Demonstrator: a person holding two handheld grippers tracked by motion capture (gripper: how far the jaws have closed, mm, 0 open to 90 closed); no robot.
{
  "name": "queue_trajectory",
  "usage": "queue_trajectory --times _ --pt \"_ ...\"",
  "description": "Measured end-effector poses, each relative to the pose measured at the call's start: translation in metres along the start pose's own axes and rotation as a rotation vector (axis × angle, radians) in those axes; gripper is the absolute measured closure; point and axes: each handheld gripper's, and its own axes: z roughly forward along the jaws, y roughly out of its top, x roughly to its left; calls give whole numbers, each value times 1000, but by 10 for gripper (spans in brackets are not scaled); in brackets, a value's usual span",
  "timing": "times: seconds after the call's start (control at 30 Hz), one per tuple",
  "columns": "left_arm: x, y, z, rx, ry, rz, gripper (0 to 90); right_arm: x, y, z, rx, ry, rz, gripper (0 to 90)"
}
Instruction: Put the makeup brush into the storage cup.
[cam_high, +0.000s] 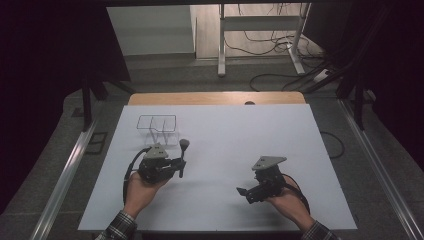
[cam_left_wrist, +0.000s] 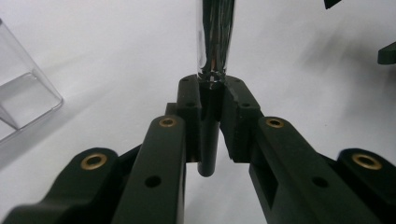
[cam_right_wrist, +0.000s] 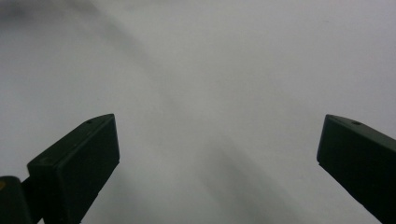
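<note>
Your left gripper (cam_left_wrist: 212, 116) view shows its jaws clamped on the black-handled shiny metal spoon (cam_left_wrist: 215, 42); the high view shows the spoon upright. Your right gripper (cam_high: 250, 192) rests released near the white table's (cam_high: 225, 140) front edge, jaws wide apart.

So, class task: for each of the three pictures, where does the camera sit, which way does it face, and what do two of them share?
High view: above the person's side, facing forward and down on the white table; both hands and forearms show.
Left gripper view: on the left gripper, looking along its jaws shut on a tool.
Right gripper view: on the right gripper, jaws wide apart over the white surface.
Shared: high and left gripper views both show the tool and the clear container.
</note>
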Motion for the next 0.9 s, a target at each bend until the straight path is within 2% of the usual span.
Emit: queue_trajectory --times 0.2,0.43,0.9 --pt "3 -1 -2 -12 13 -14 785 -4 -5 -4 1 -3 22 0" --pt "6 -1 -5 -22 26 -21 788 -3 -8 -7 9 -5 19 0" --pt "13 -1 -12 -49 55 -43 789 -10 -17 -22 2 -42 37 0"
